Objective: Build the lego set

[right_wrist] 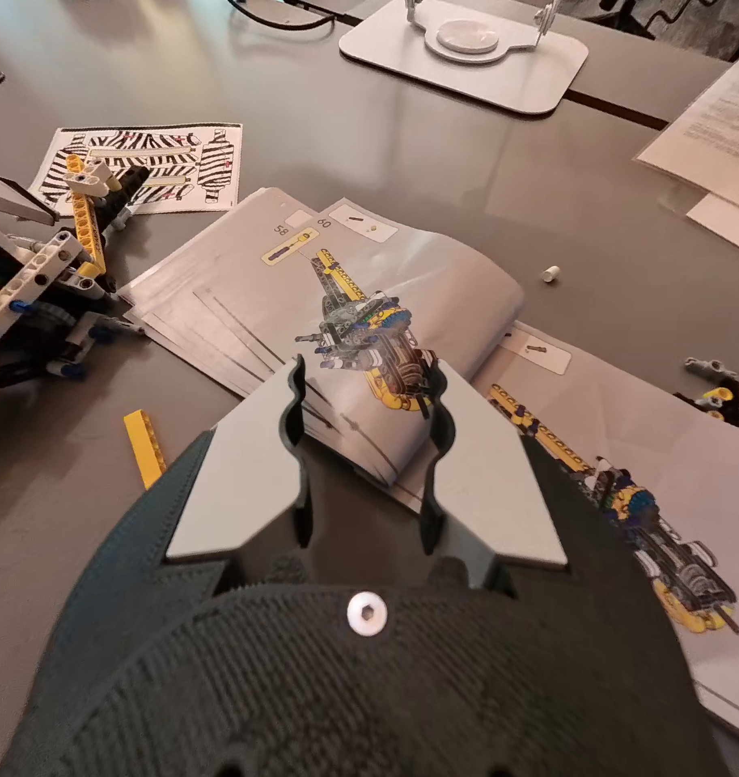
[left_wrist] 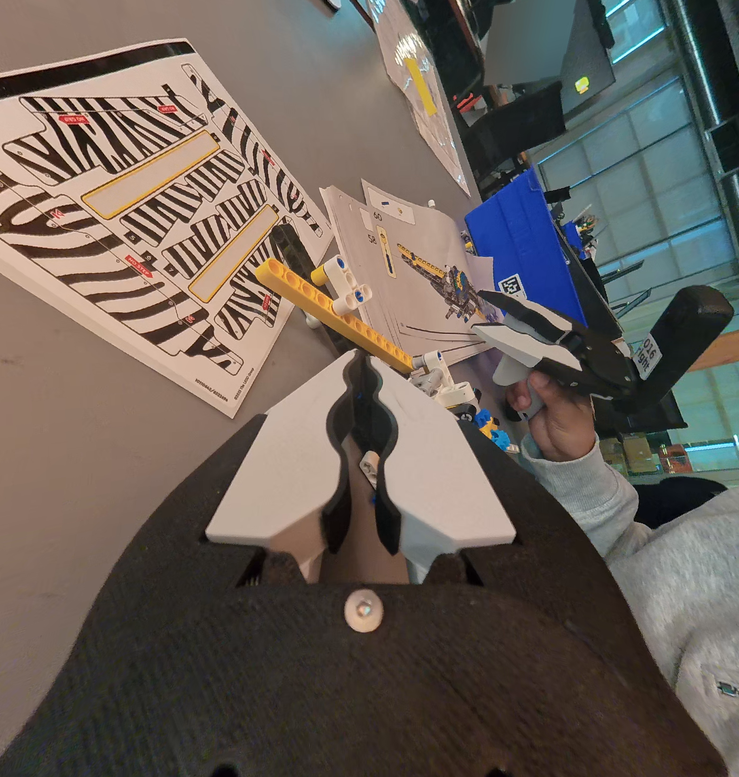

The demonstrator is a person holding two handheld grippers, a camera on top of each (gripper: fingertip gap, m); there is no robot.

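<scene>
Two hand-held grippers: left (left_wrist: 361, 370) clamping model (left_wrist: 439, 378), right (right_wrist: 365, 378) agape.

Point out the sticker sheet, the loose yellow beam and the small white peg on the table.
sticker sheet (right_wrist: 149, 168), right wrist view, on the striped middle of the sheet.
loose yellow beam (right_wrist: 142, 445), right wrist view, on the middle of its length.
small white peg (right_wrist: 551, 273), right wrist view, on its side.

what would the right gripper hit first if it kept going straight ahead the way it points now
Most likely the open instruction booklet: the right gripper is open, holds nothing, and points down at its curled page. Depth is hard to judge, but nothing else shows between them.
</scene>
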